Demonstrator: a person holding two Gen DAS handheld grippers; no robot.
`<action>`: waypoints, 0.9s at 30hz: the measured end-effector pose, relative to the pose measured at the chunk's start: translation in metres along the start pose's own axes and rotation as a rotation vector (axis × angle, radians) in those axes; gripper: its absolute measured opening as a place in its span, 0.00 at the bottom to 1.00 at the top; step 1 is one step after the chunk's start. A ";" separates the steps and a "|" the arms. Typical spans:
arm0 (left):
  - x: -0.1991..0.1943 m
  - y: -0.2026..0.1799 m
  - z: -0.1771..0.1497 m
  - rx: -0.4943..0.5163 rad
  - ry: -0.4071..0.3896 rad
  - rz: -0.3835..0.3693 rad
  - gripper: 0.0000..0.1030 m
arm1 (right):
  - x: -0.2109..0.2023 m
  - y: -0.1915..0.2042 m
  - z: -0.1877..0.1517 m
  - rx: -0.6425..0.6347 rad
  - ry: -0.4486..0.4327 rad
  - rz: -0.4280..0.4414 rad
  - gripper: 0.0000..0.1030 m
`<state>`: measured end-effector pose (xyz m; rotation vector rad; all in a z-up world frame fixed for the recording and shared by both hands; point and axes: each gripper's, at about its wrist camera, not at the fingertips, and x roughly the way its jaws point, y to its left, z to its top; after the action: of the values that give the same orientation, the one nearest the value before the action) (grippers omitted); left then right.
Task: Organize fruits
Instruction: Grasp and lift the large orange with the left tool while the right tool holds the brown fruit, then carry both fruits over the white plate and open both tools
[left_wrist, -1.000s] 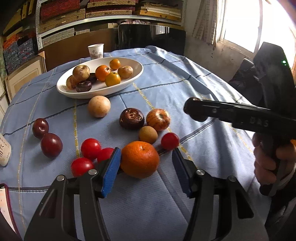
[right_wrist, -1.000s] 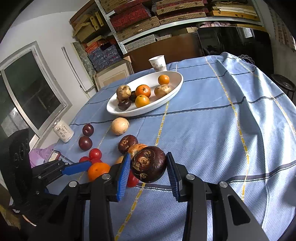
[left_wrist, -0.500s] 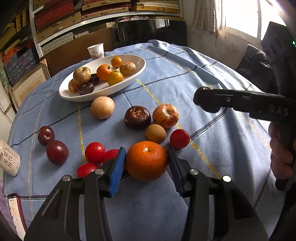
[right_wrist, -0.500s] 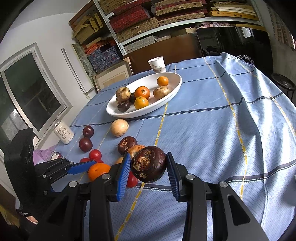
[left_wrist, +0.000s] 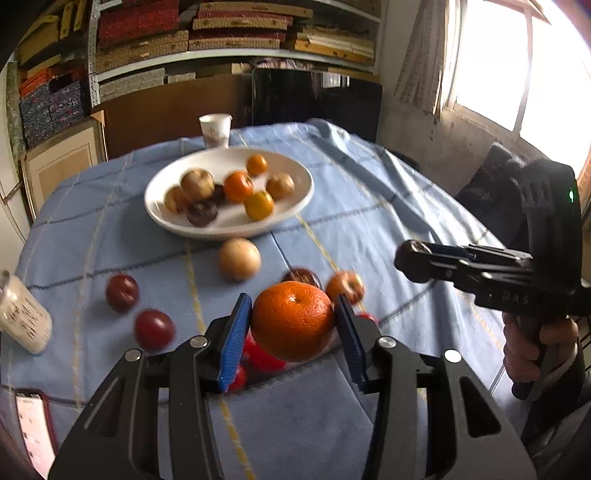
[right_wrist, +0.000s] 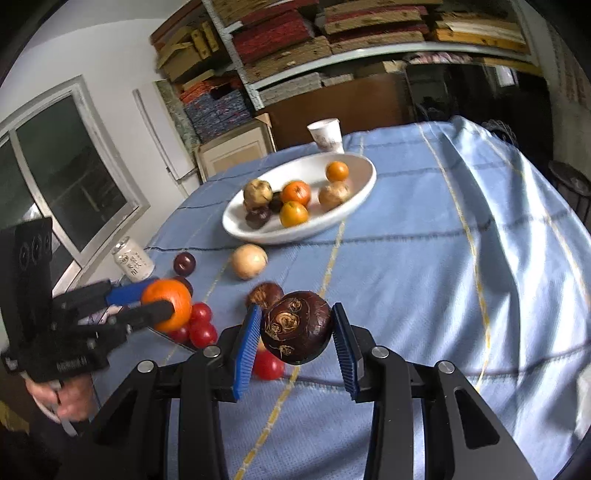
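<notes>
Orange round mandarin (left_wrist: 293, 320): clamped in left gripper (left_wrist: 291, 332), narrow jaws.
Dark purple wrinkled fruit (right_wrist: 296, 332): pinched by right gripper (right_wrist: 295, 341).
White oval plate (right_wrist: 354, 206): twelve o'clock.

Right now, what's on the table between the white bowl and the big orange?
A tan round fruit sits between the bowl and the orange; left wrist view.

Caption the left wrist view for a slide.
Left gripper holds an orange above the blue tablecloth, fruit plate beyond.

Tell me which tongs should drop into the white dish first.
Probably left: its tongs clamp the orange, facing the white dish squarely. Right tongs, gripping the dark fruit, see it off to the side.
</notes>
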<state>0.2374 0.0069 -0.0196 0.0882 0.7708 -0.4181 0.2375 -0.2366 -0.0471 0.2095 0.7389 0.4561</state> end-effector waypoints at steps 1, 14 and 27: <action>-0.003 0.004 0.005 -0.006 -0.010 0.002 0.44 | -0.002 0.002 0.007 -0.016 -0.005 0.000 0.38; -0.004 0.044 0.084 -0.076 -0.121 0.087 0.44 | 0.024 0.011 0.095 -0.096 -0.103 -0.014 0.38; 0.120 0.083 0.095 -0.175 0.072 0.128 0.44 | 0.138 -0.003 0.112 -0.065 0.043 -0.054 0.38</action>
<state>0.4092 0.0213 -0.0406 -0.0113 0.8641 -0.2255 0.4046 -0.1773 -0.0494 0.1193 0.7688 0.4340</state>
